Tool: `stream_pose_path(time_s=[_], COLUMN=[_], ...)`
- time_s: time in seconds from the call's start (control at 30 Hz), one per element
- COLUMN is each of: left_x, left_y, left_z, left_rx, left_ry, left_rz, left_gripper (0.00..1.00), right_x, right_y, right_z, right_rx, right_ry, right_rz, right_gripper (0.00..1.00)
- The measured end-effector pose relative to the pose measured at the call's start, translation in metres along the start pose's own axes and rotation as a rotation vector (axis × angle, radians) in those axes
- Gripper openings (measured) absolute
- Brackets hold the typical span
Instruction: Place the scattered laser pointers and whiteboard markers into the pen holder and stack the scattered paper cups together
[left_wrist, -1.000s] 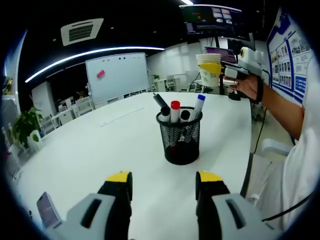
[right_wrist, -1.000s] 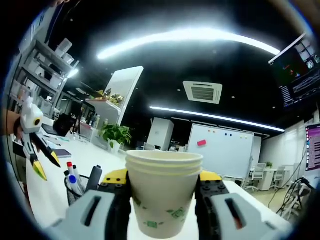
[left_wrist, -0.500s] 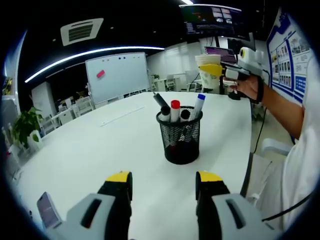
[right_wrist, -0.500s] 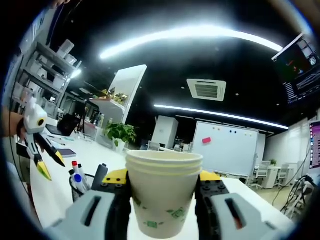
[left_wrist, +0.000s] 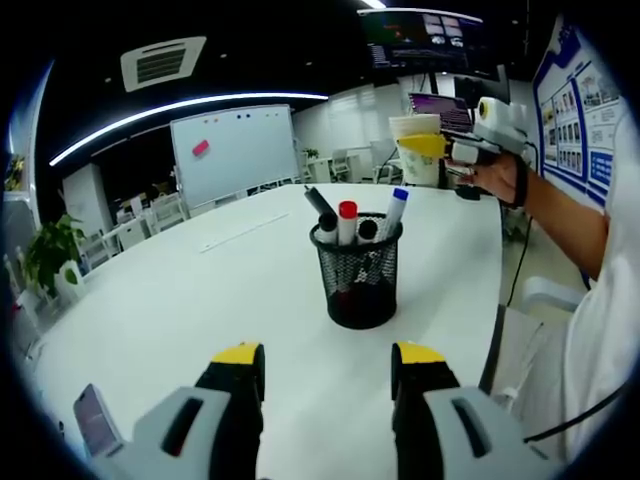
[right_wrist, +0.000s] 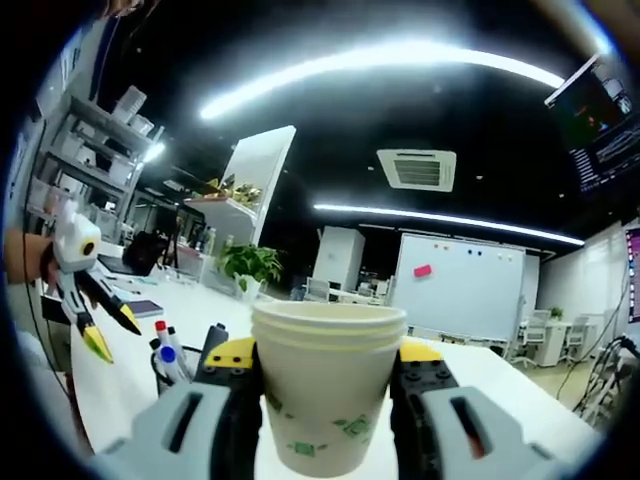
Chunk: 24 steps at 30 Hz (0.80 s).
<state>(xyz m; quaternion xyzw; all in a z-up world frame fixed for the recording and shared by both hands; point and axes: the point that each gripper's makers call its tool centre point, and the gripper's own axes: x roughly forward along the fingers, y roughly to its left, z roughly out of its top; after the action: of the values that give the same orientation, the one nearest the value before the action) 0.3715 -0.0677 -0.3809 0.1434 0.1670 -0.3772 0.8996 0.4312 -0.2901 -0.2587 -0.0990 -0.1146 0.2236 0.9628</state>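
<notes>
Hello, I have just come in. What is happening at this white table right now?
A person is tidying with two hand-held grippers. The right gripper is shut on a stack of white paper cups with green print, held up in the air above the round white table. The left gripper is open and empty, pointing at the black mesh pen holder, which stands on the table with several markers upright inside it.
</notes>
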Motion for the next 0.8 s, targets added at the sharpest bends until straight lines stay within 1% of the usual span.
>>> stream_pose_path(time_s=[0.13, 0.37, 0.67, 0.77, 0.8], left_x=[0.000, 0.001, -0.001, -0.001, -0.001], left_y=[0.001, 0.001, 0.001, 0.000, 0.000], left_z=[-0.002, -0.001, -0.002, -0.003, -0.003], left_rx=[-0.003, -0.001, -0.002, -0.001, -0.001], left_ry=[0.002, 0.001, 0.006, 0.005, 0.005], left_rz=[0.003, -0.001, 0.005, 0.004, 0.004], left_gripper=[0.52, 0.52, 0.52, 0.52, 0.52], right_x=[-0.001, 0.001, 0.003, 0.003, 0.003], right_y=[0.003, 0.008, 0.019, 0.019, 0.019], right_z=[-0.001, -0.009, -0.026, -0.030, -0.032], right_rx=[-0.002, 0.039, 0.059, 0.059, 0.073], right_ry=[0.005, 0.012, 0.054, 0.062, 0.068], right_rz=[0.010, 0.025, 0.056, 0.063, 0.064], right_gripper=[0.50, 0.50, 0.50, 0.50, 0.50])
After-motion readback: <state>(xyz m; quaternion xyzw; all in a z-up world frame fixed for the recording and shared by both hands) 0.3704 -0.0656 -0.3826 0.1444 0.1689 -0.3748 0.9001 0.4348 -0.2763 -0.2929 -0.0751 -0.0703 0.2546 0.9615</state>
